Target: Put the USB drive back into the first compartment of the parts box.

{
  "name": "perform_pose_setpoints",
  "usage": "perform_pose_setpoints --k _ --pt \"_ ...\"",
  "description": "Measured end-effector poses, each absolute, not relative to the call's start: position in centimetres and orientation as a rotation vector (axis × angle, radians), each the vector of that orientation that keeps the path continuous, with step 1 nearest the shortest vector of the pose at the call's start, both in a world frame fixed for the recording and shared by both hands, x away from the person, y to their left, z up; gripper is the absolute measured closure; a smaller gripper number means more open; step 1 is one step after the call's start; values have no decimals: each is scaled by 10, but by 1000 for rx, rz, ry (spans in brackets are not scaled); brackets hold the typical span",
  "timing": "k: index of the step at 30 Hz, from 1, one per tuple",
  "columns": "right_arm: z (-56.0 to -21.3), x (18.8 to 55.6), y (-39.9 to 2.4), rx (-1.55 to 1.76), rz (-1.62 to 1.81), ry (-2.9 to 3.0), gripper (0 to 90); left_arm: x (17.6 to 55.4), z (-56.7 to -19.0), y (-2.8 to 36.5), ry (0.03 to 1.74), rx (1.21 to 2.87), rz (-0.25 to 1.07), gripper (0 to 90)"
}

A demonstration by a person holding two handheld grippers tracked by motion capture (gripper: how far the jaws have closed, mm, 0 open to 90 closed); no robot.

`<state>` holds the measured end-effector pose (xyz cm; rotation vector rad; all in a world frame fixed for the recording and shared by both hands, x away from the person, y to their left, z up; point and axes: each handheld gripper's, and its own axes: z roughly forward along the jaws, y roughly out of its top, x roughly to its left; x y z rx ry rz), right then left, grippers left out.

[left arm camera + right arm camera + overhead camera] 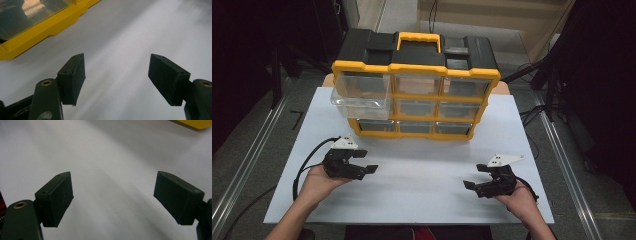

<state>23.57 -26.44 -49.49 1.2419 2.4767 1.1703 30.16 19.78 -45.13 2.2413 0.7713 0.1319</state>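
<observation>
We held the left gripper (363, 161) low over the near left part of the white table (422, 170), its jaws spread wide and holding nothing. In the left gripper view those jaws stood well apart over bare white surface, with the yellow base of the organizer (37, 27) and one clear drawer front (30, 10) at the upper left.

We held the right gripper (476, 177) low over the near right part of the table, its jaws also spread wide and empty. In the right gripper view only a yellow corner of the organizer showed at the top right edge, well apart from the jaws.

Our left hand (319, 182) and right hand (517, 197) came in from the bottom of the high view, each wrapped around its gripper, and a black cable (304, 167) looped out from the left one. A grey plate (346, 142) sat on top of the left gripper, and another topped the right.

The organizer (414, 65) stood at the far middle of the table, black on top with a yellow handle (419, 37) and a yellow frame around three rows of clear drawers. Its top left drawer (361, 95) was pulled out toward us, jutting past the frame, while the others sat flush. Both grippers were well apart from it and from each other.
</observation>
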Motion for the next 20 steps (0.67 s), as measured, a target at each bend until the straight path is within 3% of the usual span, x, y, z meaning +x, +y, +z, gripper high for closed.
perform_pose_setpoints --k 3,20 --pt "-496 236 -265 1250 1154 2464 138 299 -455 205 782 2240 180 309" --pt "-498 236 -268 1270 1158 2446 138 301 -471 217 852 2240 134 307"
